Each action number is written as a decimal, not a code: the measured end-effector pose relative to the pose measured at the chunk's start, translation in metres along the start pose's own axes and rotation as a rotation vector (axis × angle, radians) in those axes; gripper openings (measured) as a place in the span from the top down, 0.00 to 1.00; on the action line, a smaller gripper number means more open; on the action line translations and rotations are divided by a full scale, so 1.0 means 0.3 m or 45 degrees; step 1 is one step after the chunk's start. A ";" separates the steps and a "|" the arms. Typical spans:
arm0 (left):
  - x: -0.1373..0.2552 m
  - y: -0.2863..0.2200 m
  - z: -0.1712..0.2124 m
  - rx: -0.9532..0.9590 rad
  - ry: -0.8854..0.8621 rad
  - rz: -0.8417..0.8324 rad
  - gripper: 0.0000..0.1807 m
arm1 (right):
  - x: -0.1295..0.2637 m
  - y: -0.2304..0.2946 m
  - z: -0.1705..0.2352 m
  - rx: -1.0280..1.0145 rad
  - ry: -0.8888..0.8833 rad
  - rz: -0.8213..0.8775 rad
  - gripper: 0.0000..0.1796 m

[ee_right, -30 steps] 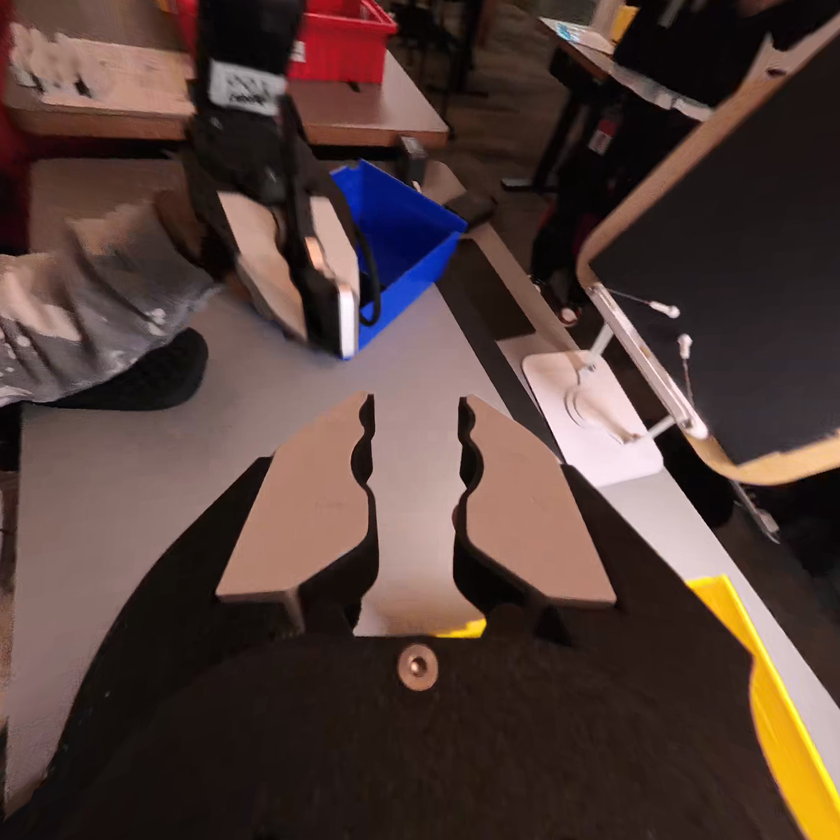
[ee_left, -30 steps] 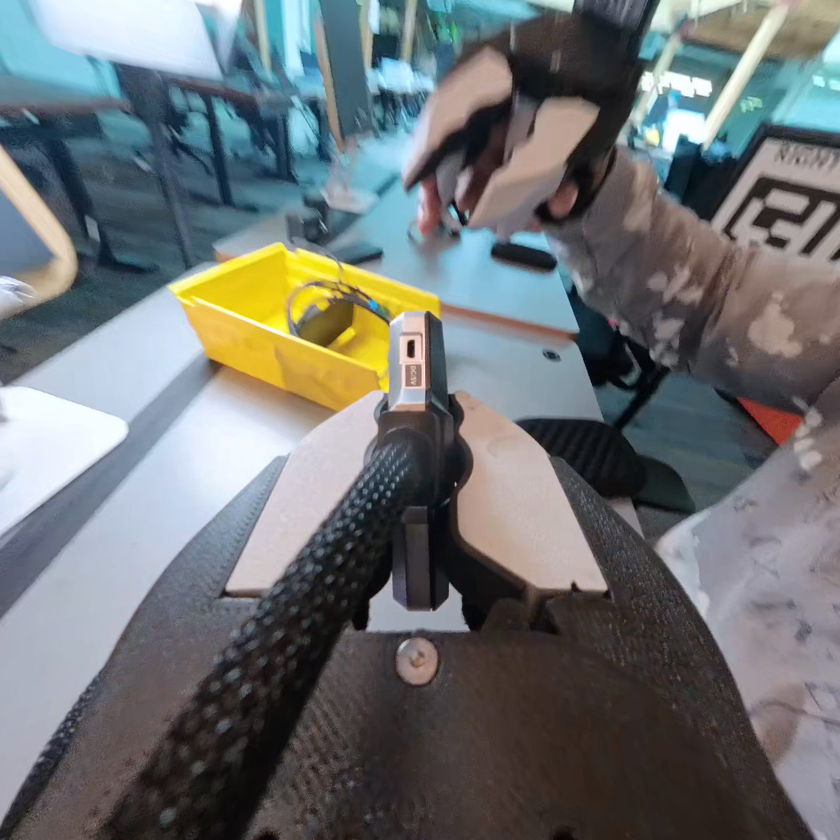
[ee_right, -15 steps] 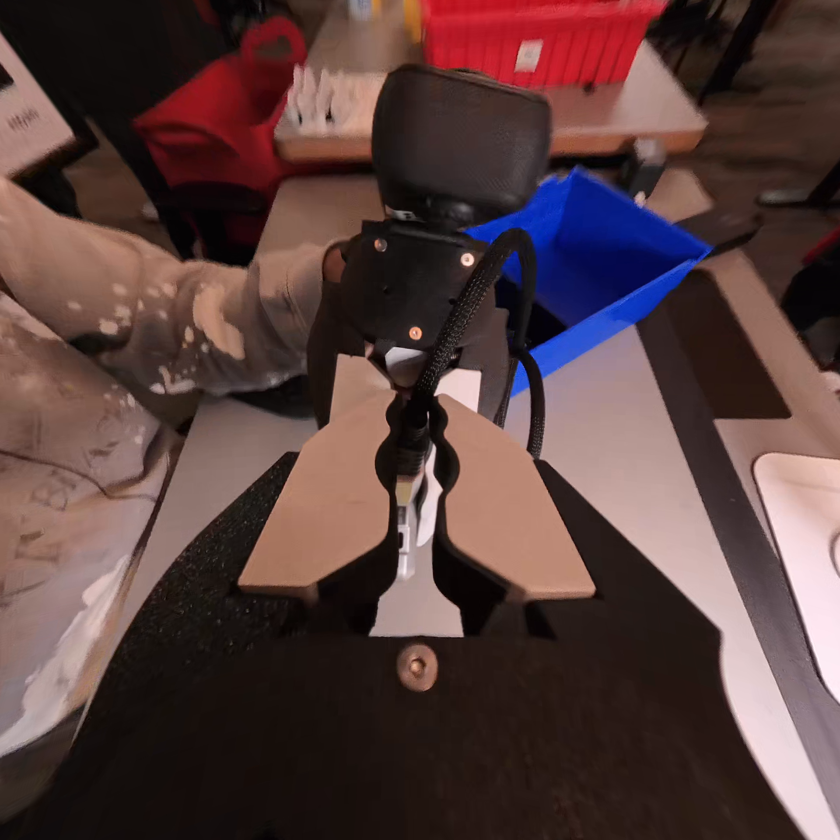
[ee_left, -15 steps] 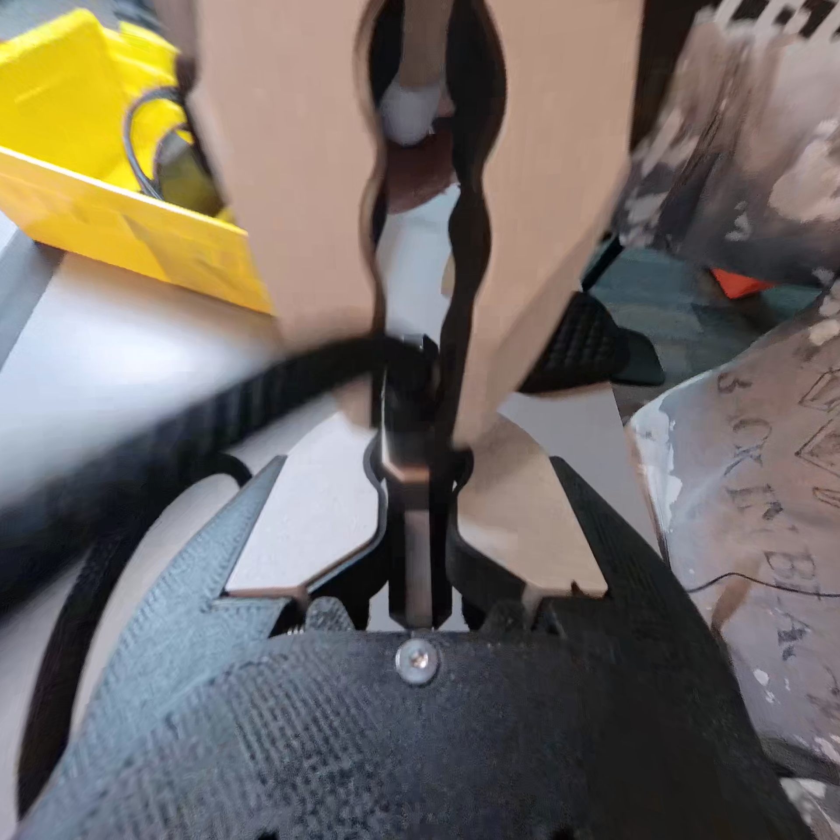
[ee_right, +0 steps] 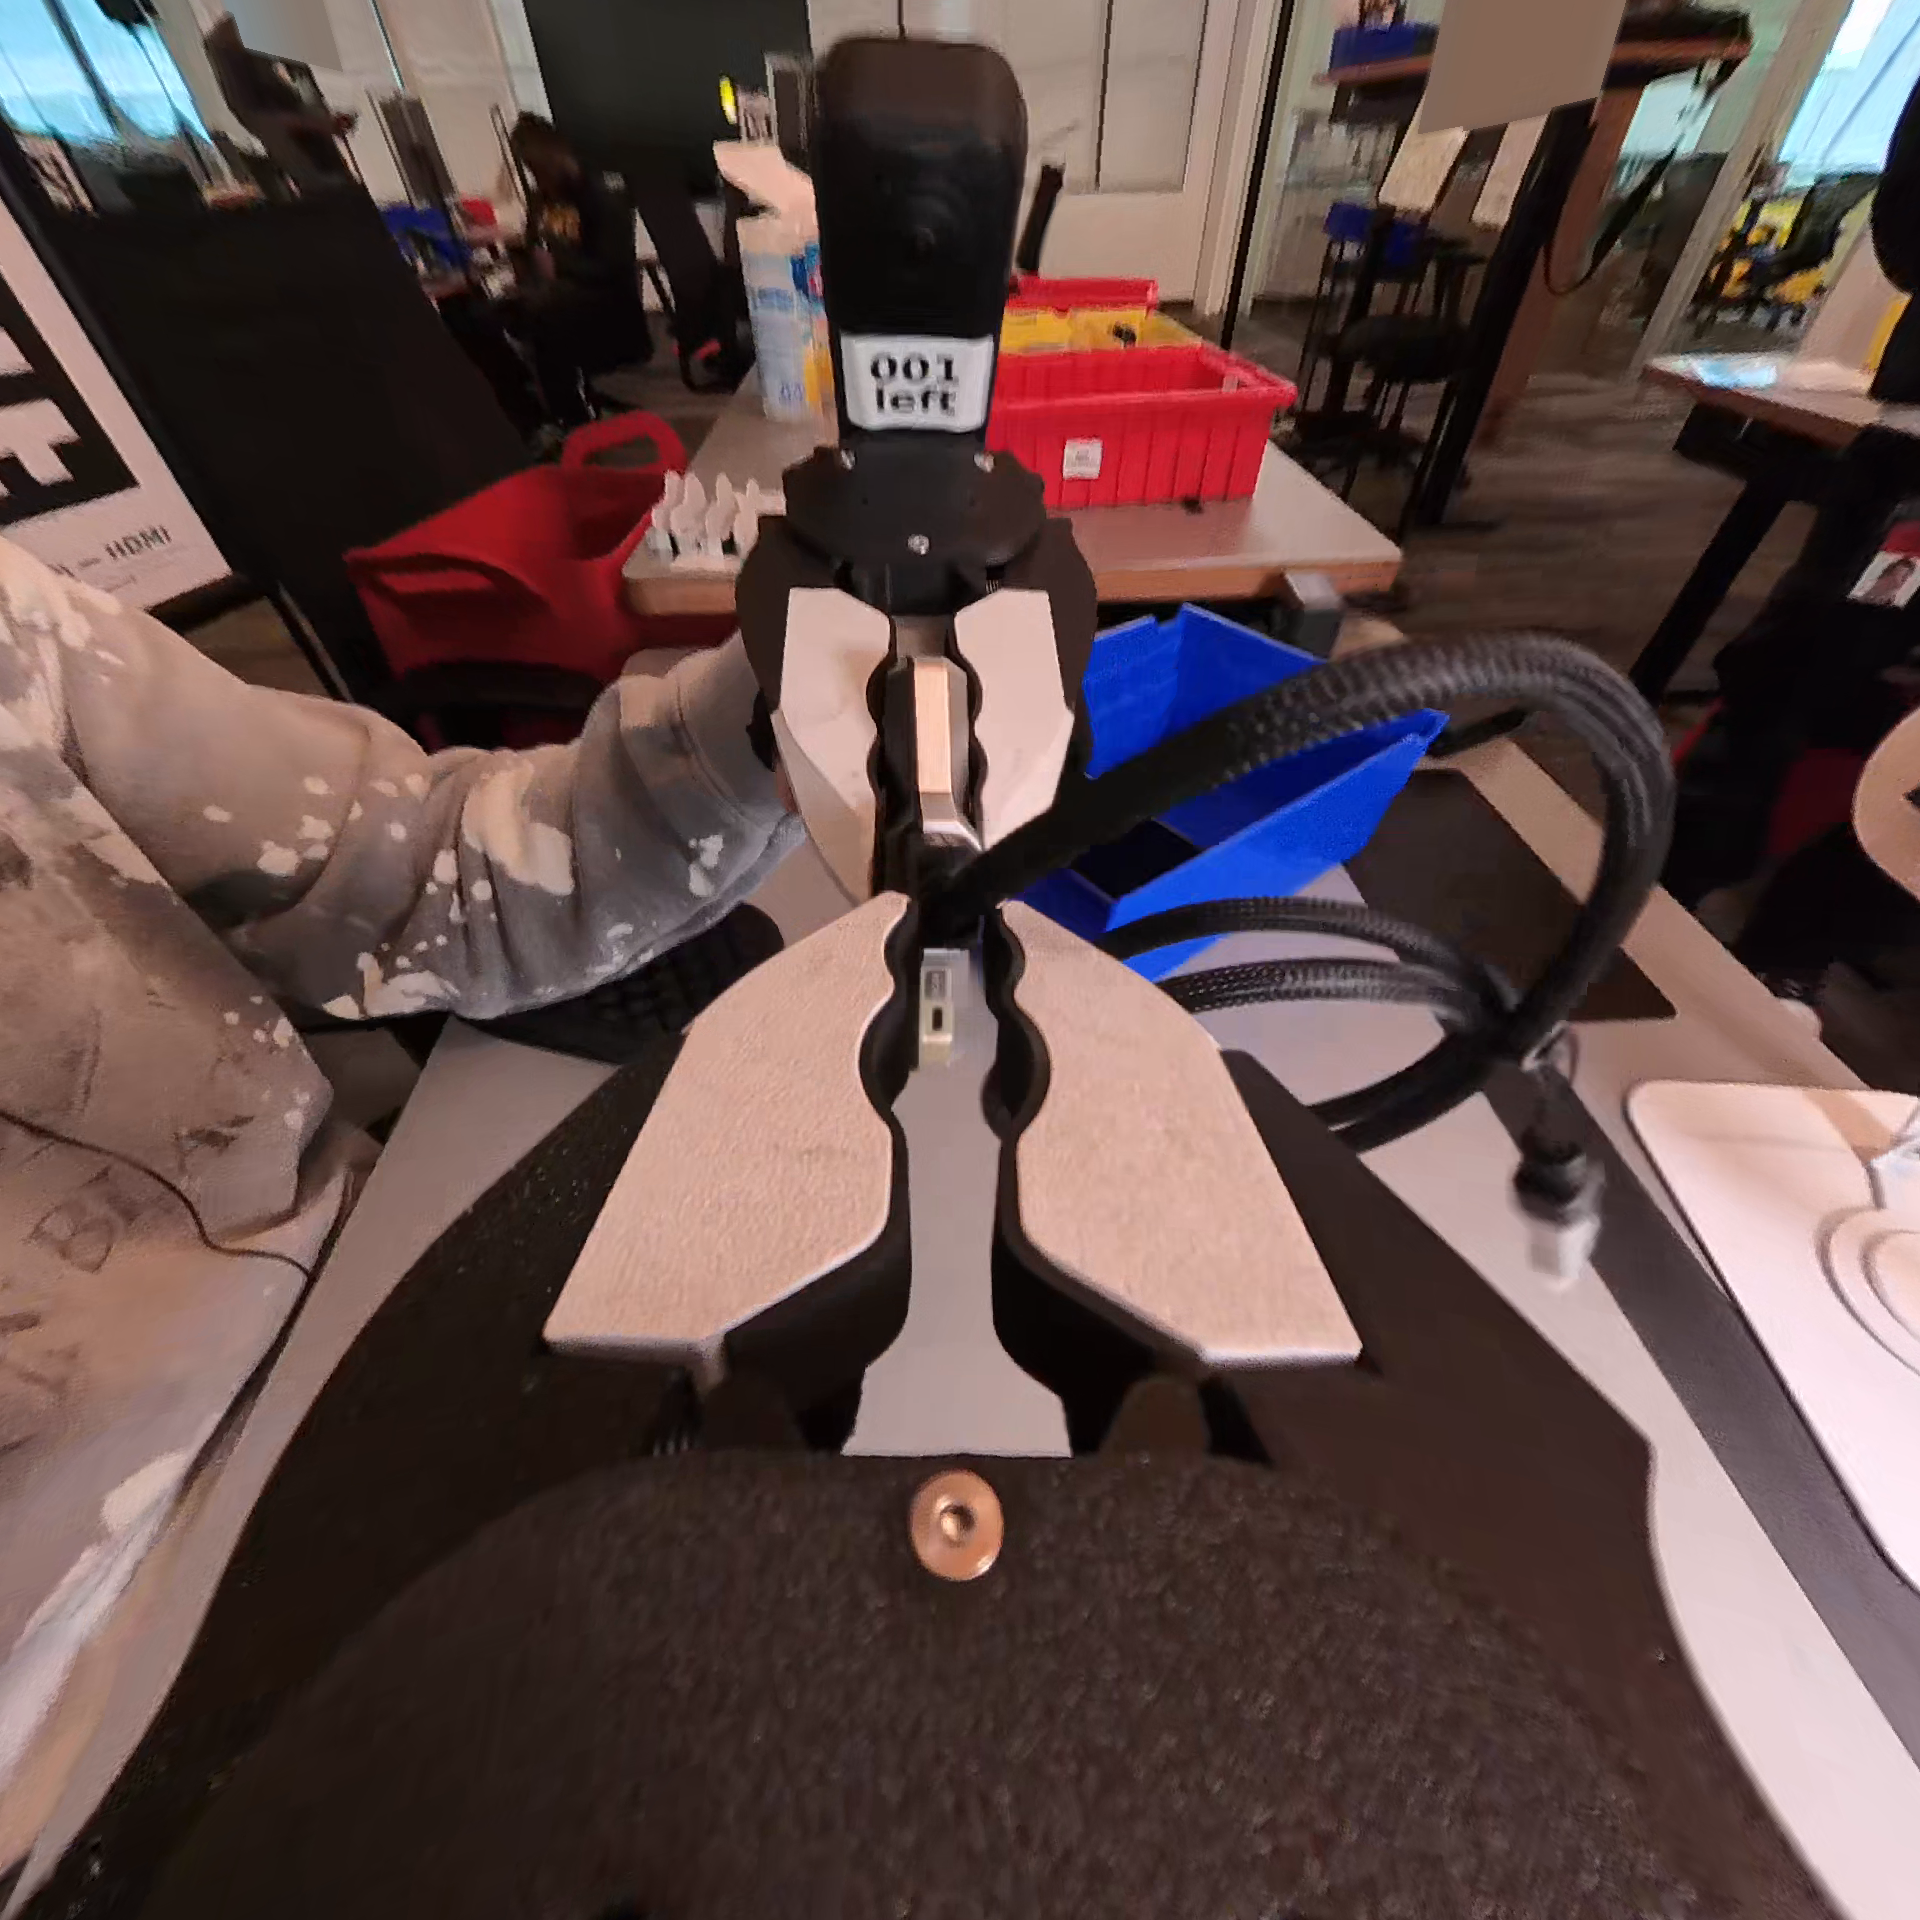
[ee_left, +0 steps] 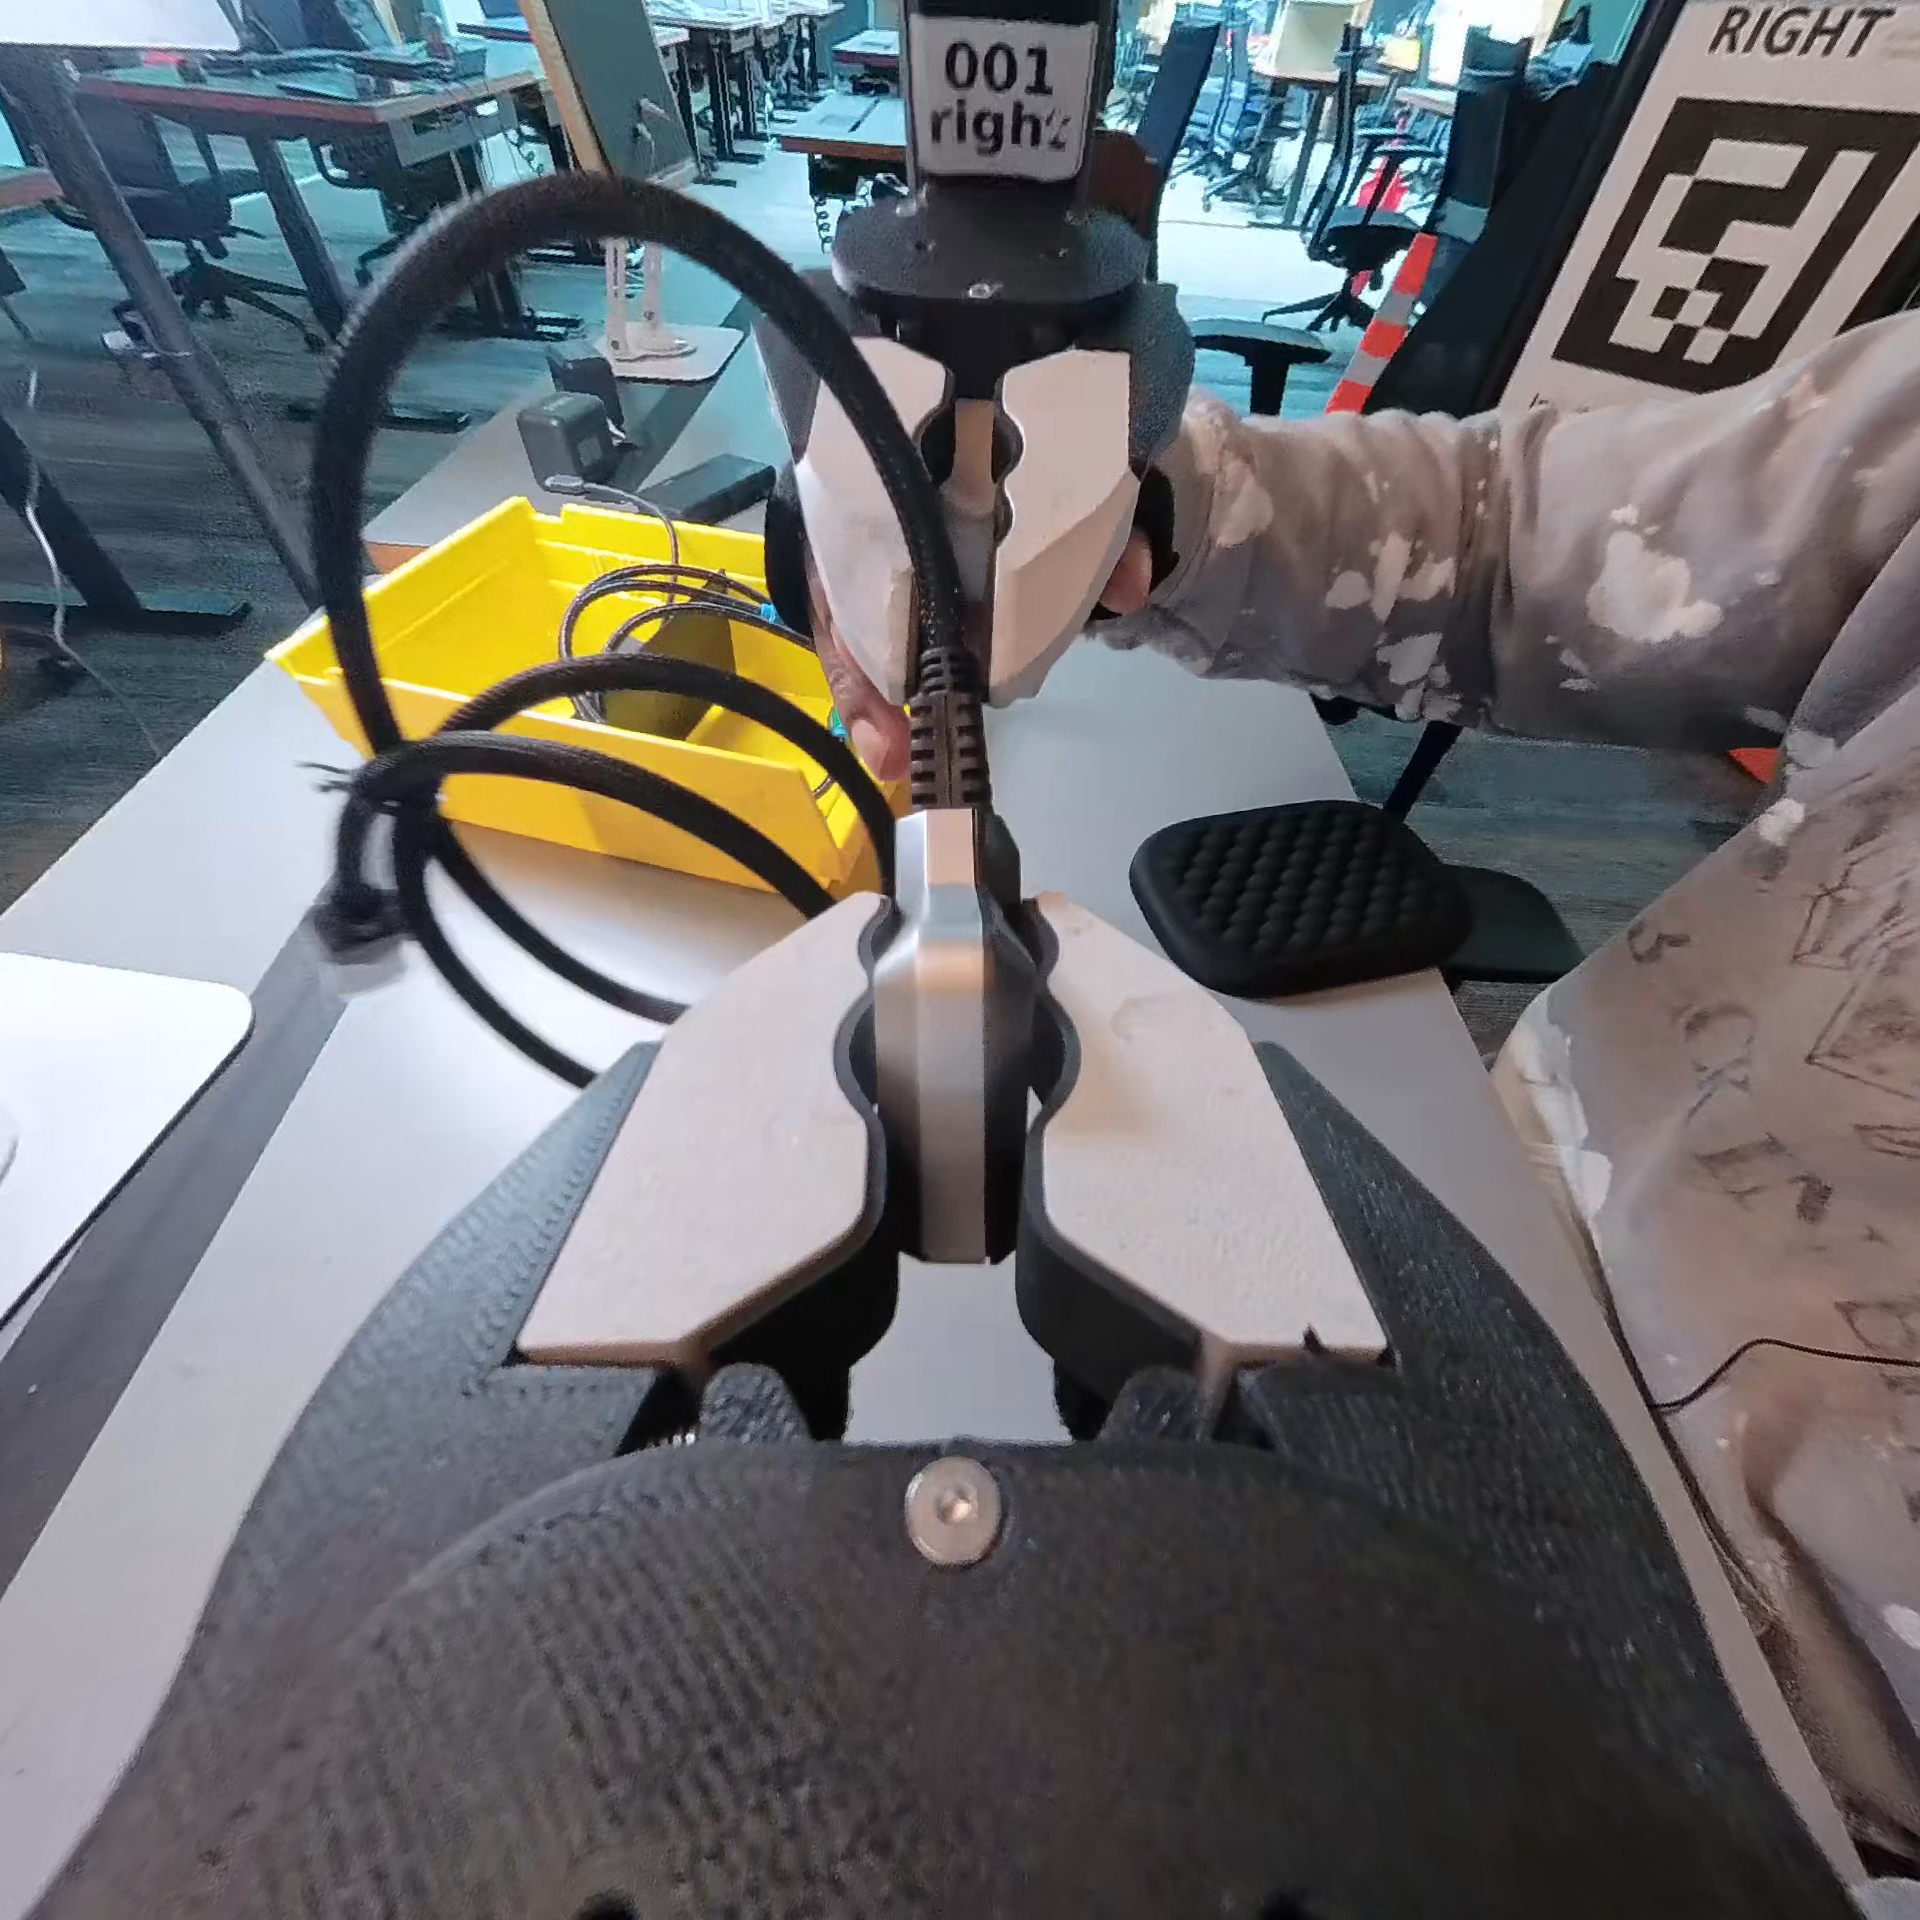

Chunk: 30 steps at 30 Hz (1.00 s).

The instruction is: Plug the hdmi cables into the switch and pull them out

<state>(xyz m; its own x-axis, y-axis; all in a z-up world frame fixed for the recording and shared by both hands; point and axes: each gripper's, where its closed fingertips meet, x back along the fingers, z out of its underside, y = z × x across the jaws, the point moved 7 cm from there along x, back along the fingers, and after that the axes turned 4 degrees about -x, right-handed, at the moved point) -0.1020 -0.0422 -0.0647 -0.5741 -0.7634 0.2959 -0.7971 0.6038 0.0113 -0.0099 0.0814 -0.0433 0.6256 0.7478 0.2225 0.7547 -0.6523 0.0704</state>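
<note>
Left wrist view | left gripper (ee_left: 951,935) clamps switch (ee_left: 940,1081); right gripper (ee_left: 951,675) pinches cable (ee_left: 940,727)

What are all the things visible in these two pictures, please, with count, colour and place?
HDMI switch: one, silver-grey, clamped in the left hand-held gripper, above the table.
HDMI cable: one, black braided, coiled and tied; its plug end at the switch, held by the right hand-held gripper; its other plug hangs free.
Yellow bin: one, on the table beyond the coil, with thin cables inside.
Blue bin: one, on the table behind the left hand-held gripper.
Red crate: one, on a farther table.
Table: one, grey.
Armrest pad: one, black, beside the table edge.
Sleeve: grey, speckled white.
Left hand-held gripper: one, shut on the switch.
Right hand-held gripper: one, shut on the cable.
</note>
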 end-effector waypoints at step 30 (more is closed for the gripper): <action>0.103 0.092 0.017 0.067 -0.051 -0.374 1.00 | -0.098 -0.059 0.324 -0.276 0.628 0.236 0.89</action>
<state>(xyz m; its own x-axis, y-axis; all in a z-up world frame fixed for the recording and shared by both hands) -0.1427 -0.0503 -0.0603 -0.3234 -0.9128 0.2494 -0.9382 0.3436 0.0411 -0.0225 0.0831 -0.1455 0.5380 0.5060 0.6742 0.5507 -0.8165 0.1733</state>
